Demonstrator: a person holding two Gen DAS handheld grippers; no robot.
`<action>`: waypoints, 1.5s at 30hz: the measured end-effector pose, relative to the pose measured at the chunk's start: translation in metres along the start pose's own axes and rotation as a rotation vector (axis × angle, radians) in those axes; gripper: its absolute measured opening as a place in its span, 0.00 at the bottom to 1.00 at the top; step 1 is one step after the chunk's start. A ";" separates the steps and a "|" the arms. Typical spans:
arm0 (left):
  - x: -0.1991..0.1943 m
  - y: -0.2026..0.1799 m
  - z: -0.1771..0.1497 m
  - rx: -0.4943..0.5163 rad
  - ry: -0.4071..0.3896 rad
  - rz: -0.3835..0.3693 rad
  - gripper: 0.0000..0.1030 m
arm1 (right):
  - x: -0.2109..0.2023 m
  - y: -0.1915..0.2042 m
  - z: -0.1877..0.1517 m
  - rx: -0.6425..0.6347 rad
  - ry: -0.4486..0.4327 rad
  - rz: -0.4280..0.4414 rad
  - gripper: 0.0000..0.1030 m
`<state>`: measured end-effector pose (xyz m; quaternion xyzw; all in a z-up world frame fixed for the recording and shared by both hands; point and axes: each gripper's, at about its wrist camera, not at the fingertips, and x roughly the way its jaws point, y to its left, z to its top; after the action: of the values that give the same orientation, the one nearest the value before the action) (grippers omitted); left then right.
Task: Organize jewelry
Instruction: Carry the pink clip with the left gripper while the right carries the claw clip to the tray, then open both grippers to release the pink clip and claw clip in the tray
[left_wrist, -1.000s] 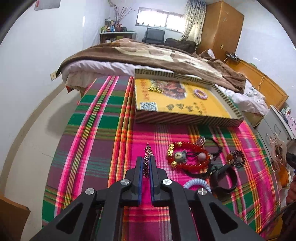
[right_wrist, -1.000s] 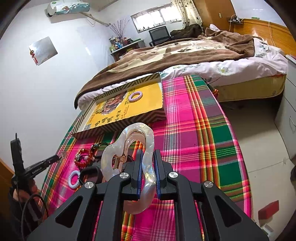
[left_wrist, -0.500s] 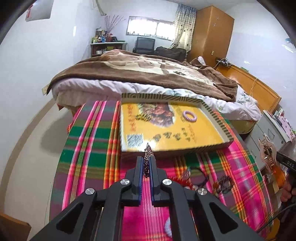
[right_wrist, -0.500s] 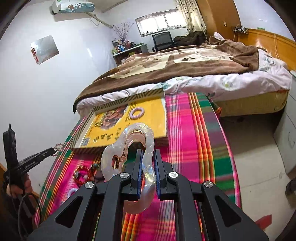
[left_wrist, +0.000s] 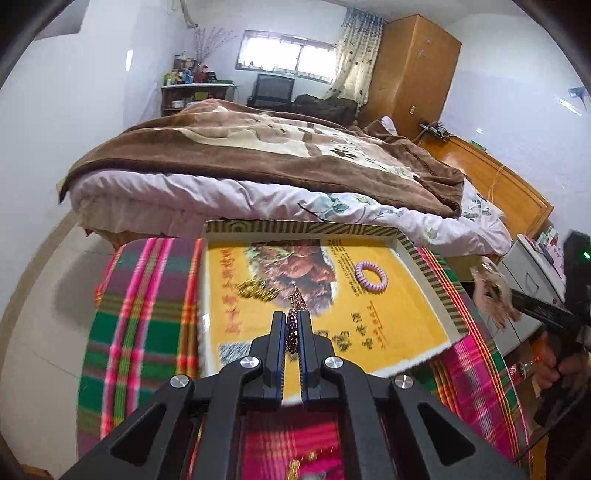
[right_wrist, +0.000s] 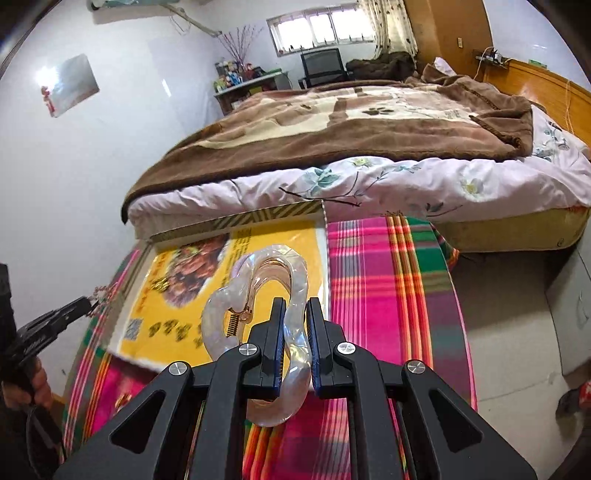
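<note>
A plaid tablecloth (left_wrist: 140, 332) is seen under a yellow-lined box lid (left_wrist: 424, 325), inside which a purple coil hair tie (left_wrist: 371, 276) and a gold chain (left_wrist: 257, 289) are laid. A pearly hair claw clip (right_wrist: 291, 295) is clenched by the right gripper (right_wrist: 295, 332), and a dark beaded earring (left_wrist: 294, 317) is pinched by the left gripper (left_wrist: 291, 332) above the lid.
</note>
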<state>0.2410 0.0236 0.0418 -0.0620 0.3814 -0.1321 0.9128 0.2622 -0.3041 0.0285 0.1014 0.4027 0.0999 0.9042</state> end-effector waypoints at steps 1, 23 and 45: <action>0.005 -0.001 0.003 -0.001 0.003 -0.005 0.06 | 0.005 -0.001 0.003 0.004 0.004 -0.003 0.11; 0.127 -0.035 0.025 0.077 0.154 -0.021 0.06 | 0.134 0.007 0.057 -0.079 0.165 -0.101 0.11; 0.140 -0.028 0.021 0.060 0.203 0.048 0.30 | 0.132 0.016 0.058 -0.101 0.135 -0.116 0.41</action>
<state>0.3451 -0.0438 -0.0328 -0.0118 0.4690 -0.1271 0.8739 0.3908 -0.2599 -0.0221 0.0252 0.4623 0.0744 0.8832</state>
